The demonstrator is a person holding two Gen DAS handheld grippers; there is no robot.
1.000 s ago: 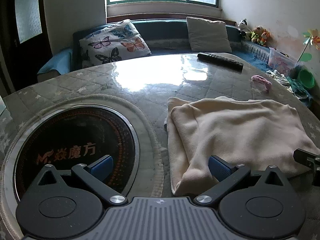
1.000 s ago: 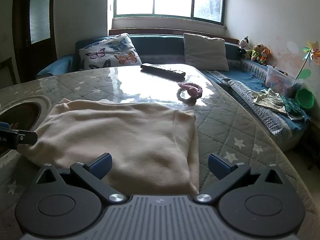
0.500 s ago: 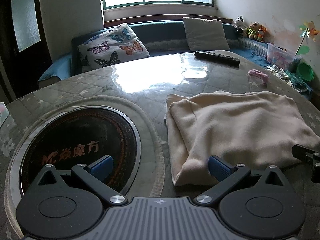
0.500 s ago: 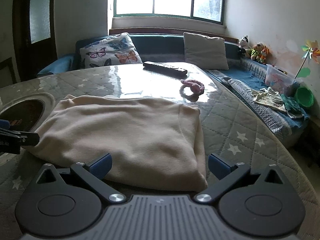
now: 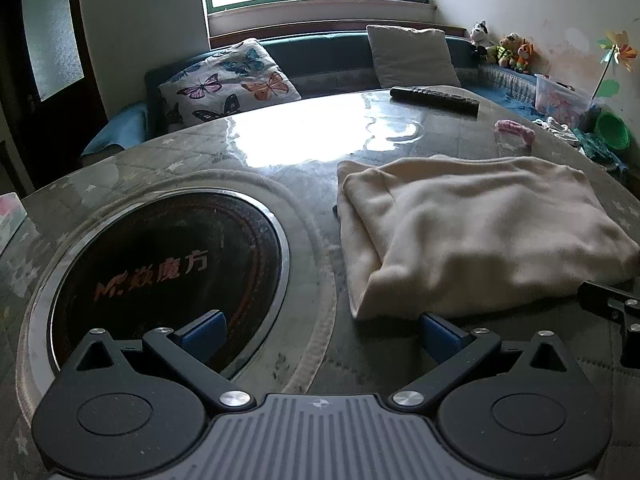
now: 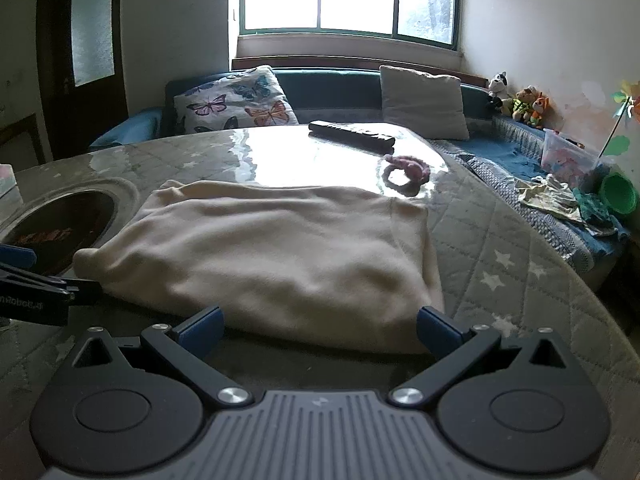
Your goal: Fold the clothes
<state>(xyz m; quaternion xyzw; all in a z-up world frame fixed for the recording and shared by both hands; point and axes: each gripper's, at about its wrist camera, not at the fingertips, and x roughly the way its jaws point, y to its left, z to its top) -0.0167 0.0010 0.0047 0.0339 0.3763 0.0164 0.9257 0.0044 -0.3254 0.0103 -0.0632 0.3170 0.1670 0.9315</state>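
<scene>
A cream garment lies folded in a flat rectangle on the quilted round table; it also shows in the right wrist view. My left gripper is open and empty, just short of the garment's near left corner. My right gripper is open and empty, just short of the garment's near edge. The right gripper's tip shows at the right edge of the left wrist view. The left gripper's tip shows at the left edge of the right wrist view.
A round black cooktop is set into the table left of the garment. A remote control and a pink hair tie lie farther back. A sofa with a butterfly pillow stands behind. The table's edge is close on the right.
Both grippers have drawn back toward the near side and away from the garment. The garment lies flat and has not moved.
</scene>
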